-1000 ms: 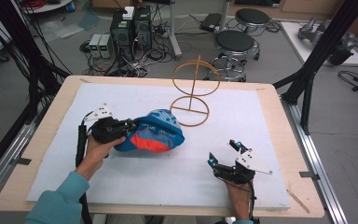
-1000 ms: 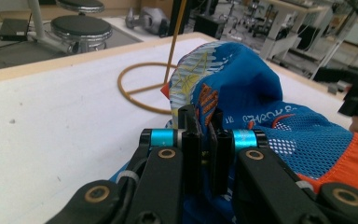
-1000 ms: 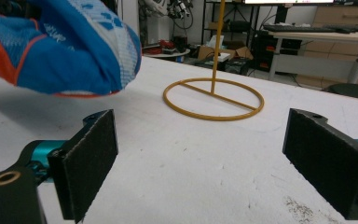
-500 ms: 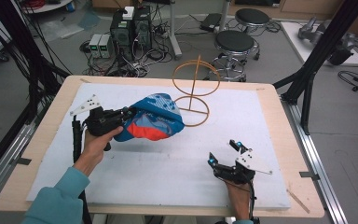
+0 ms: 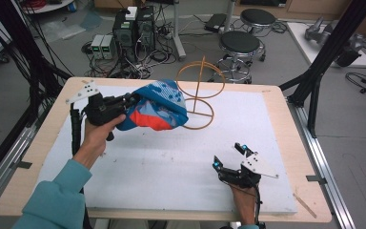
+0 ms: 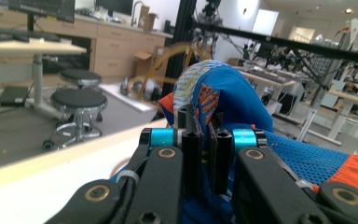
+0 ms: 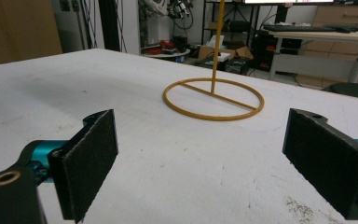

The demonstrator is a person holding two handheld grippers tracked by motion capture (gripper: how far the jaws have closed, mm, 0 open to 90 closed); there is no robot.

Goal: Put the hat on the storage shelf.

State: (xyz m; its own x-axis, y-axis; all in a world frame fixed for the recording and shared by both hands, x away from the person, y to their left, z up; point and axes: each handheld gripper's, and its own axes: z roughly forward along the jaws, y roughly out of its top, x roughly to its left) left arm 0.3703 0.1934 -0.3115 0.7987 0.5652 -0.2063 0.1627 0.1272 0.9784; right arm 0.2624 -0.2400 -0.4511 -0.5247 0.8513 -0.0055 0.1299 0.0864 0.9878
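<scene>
Two grippers: the left gripper (image 5: 129, 100) pinches the blue-and-orange cap (image 5: 158, 106) aloft just short of the wire stand (image 5: 198, 94), seemingly for hanging, while the right gripper (image 5: 228, 156) rests with jaws spread wide on the table (image 5: 171, 162).

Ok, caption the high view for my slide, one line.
Left tool holds a blue-and-orange cap beside the wire stand; right tool rests open on the table.

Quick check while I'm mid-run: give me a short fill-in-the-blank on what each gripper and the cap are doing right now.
1. The left gripper is shut on the blue and orange ____.
2. The right gripper rests low over the white mat with its jaws ____.
3. The cap is held off the mat, beside the ____ wire stand.

Missing words: cap; open; orange
</scene>
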